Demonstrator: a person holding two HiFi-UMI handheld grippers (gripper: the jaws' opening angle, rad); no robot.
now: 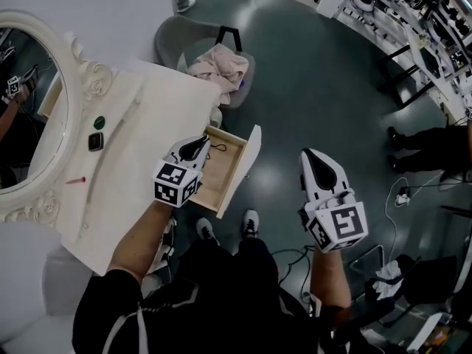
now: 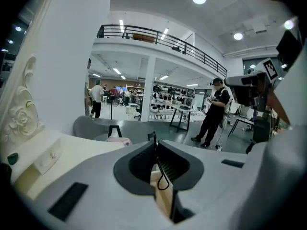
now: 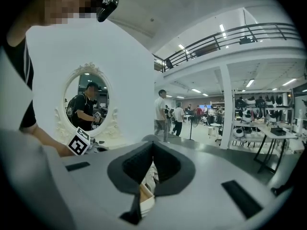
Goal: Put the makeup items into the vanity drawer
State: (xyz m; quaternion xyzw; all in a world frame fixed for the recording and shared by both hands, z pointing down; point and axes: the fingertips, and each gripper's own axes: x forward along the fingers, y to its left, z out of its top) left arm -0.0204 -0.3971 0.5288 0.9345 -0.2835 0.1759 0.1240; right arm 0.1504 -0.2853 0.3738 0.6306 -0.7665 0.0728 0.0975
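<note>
The white vanity top (image 1: 158, 135) has a wooden drawer (image 1: 221, 172) pulled open at its right edge. My left gripper (image 1: 203, 147) hovers over the drawer's near left part, shut on a thin black looped item (image 2: 163, 176) that dangles from its tips (image 1: 216, 150). On the vanity top lie a green round item (image 1: 99, 122), a black square compact (image 1: 95, 141) and a thin red stick (image 1: 76, 180). Out to the right of the drawer, over the floor, my right gripper (image 1: 313, 161) has its jaws together with nothing between them.
An oval mirror in an ornate white frame (image 1: 74, 87) stands along the left of the vanity. Behind it is a grey chair with a pink cloth (image 1: 219, 66). The person's shoes (image 1: 251, 222) are below the drawer. Cables (image 1: 402, 194) and another person's legs (image 1: 435, 146) are at the right.
</note>
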